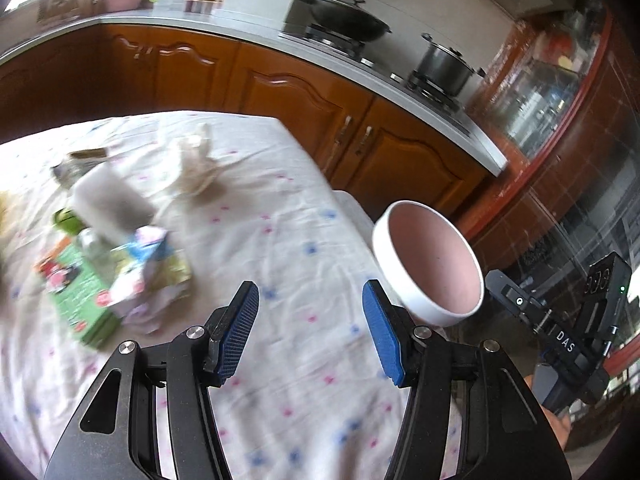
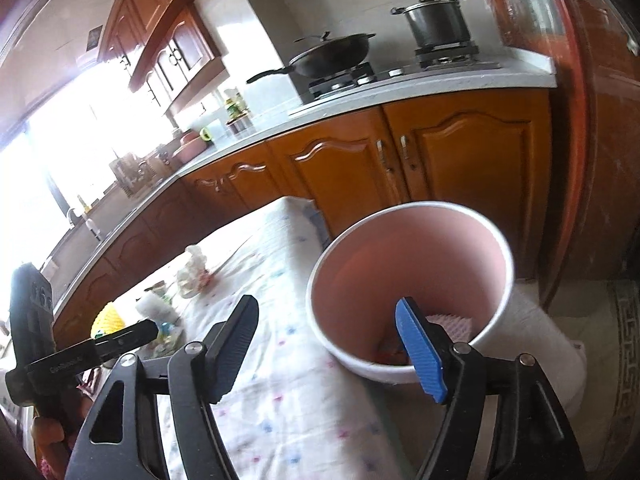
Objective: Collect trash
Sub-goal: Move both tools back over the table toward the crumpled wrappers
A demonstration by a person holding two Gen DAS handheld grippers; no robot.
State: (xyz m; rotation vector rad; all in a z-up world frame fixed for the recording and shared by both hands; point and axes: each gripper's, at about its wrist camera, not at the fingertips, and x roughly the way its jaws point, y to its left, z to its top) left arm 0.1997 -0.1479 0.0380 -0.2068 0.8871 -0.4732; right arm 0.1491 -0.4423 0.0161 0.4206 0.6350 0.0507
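Note:
A white bin with a pink inside [image 2: 412, 280] stands beyond the table's right edge; it also shows in the left wrist view [image 1: 428, 264]. Some trash lies at its bottom. My right gripper [image 2: 332, 344] is open, its right finger inside the bin's rim and its left finger outside over the table. My left gripper [image 1: 310, 332] is open and empty above the tablecloth. A pile of trash lies on the table's left: crumpled wrappers [image 1: 148, 276], a green box [image 1: 80, 292], a white roll [image 1: 108, 200] and a crumpled tissue [image 1: 196, 168].
The table [image 1: 280, 240] has a white dotted cloth. Behind it run wooden kitchen cabinets [image 1: 280, 92] with a counter, a wok [image 1: 344, 20] and a steel pot [image 1: 444, 64] on the stove. A red glass-fronted cabinet [image 1: 560, 92] stands to the right.

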